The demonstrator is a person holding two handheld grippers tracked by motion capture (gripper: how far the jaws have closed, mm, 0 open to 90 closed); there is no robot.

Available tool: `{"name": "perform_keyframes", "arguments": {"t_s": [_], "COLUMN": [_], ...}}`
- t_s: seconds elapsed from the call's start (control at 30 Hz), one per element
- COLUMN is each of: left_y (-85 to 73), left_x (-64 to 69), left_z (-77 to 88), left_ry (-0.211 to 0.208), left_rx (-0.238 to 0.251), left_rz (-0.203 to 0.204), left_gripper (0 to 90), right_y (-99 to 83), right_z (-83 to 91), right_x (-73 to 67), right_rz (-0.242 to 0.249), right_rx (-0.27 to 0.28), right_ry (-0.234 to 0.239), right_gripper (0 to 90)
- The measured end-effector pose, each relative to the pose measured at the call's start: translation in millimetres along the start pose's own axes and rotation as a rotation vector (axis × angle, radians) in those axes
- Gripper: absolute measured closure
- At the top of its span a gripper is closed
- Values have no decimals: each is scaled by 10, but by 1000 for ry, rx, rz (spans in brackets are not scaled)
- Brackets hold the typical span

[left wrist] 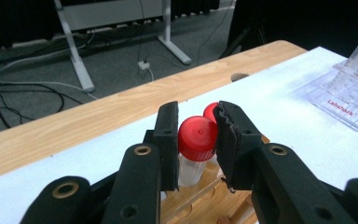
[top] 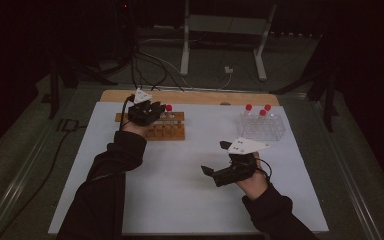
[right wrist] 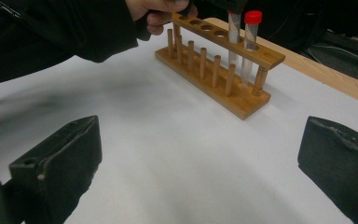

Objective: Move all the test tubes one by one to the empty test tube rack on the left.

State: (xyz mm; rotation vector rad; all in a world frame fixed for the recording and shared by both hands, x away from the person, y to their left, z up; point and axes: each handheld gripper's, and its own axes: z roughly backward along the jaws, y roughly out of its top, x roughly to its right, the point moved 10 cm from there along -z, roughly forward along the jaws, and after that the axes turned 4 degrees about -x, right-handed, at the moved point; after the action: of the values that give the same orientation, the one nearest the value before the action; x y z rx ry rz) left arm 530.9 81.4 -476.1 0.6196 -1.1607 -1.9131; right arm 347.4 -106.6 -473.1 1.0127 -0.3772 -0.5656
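Dim room, dark floor with cables and white desk legs behind a wooden-edged table (top: 190, 96) covered by a white sheet (top: 180, 175). Wooden test tube rack (top: 167, 131) sits far-left on the sheet; clear plastic rack (top: 261, 126) sits far-right, holding three red-capped tubes (top: 248, 108), well apart from the wooden one. Left gripper (left wrist: 196, 140) is over the wooden rack, jaws pinching a red-capped tube (left wrist: 196, 144) at the cap, both pads touching the cap sides. Tube is upright, lower end down in the rack; can't tell if it's fully seated. A second red cap (left wrist: 209, 111) shows just behind it, between the jaw tips. In the right gripper view the wooden rack (right wrist: 214, 70) shows two tubes at its near end: one with red cap (right wrist: 251, 28) standing free, the other right beside it with its top hidden under the left gripper. The left hand (right wrist: 161, 11) sits above the far end of the rack. Right gripper (top: 219, 159) hovers over bare sheet at centre-right, jaws spread wide, nothing between them, well apart from both racks. Clear rack (left wrist: 349, 91) carries a "Labshark" label in the left gripper view.
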Motion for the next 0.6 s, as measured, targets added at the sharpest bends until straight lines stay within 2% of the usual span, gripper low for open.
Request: {"name": "perform_keyframes", "arguments": {"t_s": [0.13,0.37,0.43,0.6], "left_y": [-42,-51,-53,-16], "left_x": [3,0,-2,5], "left_z": [-42,-36,-26,50], "left_ry": [3,-4,-11,-30], "left_rx": [-28,-37,-45,-38], "left_rz": [0,1,11,35], "left_gripper": [717,712,701,554], "right_y": [-4,2,7,20], "right_z": [1,10,14,30], "right_x": [13,19,14,26], "right_rz": [-3,-5,-7,-6], "right_rx": [-1,3,4,9], "right_ry": [-5,-6,-4,-7], "right_gripper": [0,0,0,0]}}
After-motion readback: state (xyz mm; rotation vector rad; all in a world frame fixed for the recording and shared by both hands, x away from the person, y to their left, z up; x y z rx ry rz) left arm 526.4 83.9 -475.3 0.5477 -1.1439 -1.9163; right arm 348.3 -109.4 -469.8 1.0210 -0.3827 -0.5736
